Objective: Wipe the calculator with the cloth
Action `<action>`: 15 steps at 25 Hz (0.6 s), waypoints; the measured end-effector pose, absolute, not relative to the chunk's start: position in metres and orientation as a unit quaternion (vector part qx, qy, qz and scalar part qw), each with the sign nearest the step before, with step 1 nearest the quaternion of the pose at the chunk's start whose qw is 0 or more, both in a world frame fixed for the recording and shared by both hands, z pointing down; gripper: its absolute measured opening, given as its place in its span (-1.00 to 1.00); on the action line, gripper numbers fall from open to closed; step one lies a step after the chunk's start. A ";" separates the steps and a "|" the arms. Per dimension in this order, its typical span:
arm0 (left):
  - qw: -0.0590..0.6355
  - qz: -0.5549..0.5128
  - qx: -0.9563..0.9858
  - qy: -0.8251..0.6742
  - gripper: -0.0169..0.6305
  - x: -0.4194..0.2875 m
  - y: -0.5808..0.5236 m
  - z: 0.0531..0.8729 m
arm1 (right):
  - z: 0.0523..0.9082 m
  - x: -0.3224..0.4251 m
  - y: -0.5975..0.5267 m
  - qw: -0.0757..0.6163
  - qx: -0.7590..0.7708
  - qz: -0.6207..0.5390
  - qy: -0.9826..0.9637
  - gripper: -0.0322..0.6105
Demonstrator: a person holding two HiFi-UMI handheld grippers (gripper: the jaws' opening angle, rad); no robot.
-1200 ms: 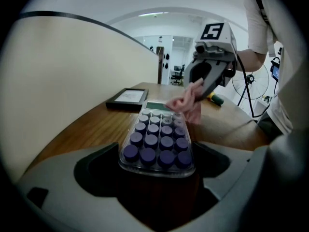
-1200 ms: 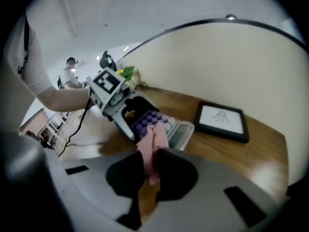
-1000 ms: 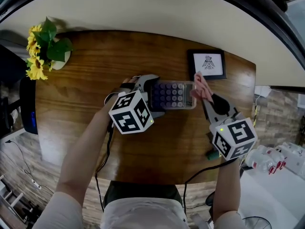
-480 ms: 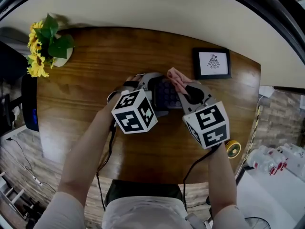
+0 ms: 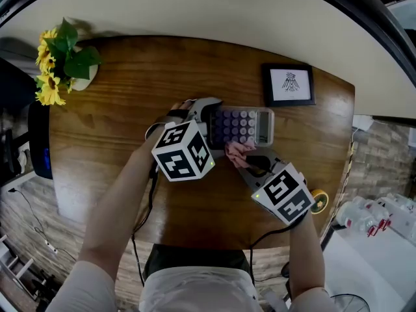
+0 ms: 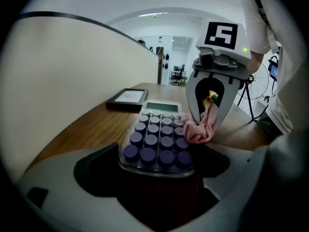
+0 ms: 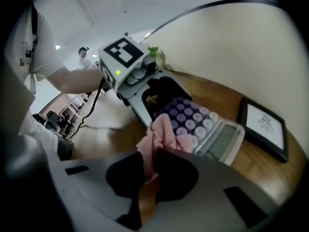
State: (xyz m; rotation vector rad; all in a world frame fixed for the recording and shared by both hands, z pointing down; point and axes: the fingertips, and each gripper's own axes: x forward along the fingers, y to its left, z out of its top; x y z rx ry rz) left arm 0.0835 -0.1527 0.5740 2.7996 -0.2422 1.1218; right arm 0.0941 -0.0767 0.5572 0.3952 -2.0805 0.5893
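The left gripper (image 5: 209,130) has its jaws clenched on the calculator (image 5: 244,127), one jaw on each long side of its key end. The purple keys run straight out ahead from between the jaws, and the display end lies farthest from them, pointing away. The calculator lies flat on the wooden worktop (image 5: 130,109). The right gripper (image 5: 246,161) has its jaws clenched on a pink cloth (image 5: 238,151). A bunched wad of it stands out just past the jaw tips, and a strip runs back between them. Ahead of the right jaws the wad touches the calculator's long side next to the keys; from the left gripper's view it rests against the outermost column of keys, to the right of and a little ahead of the left jaws. There the right gripper comes down steeply over that side, its marker cube uppermost. Seen from the right jaws, the left gripper sits beyond the cloth, at the far left end of the calculator, and the display lies ahead to the right. A small framed picture (image 5: 288,85) lies on the worktop beyond the display end, ahead and to the left of the left jaws and well to the right of the right jaws, apart from the calculator. Sunflowers (image 5: 55,64) stand at the worktop's far corner, well behind the left gripper.
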 end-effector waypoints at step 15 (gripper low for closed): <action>0.055 0.367 0.925 -0.079 0.53 0.084 -0.152 0.574 | 0.511 0.128 -0.195 0.317 0.411 0.179 -0.836 -0.80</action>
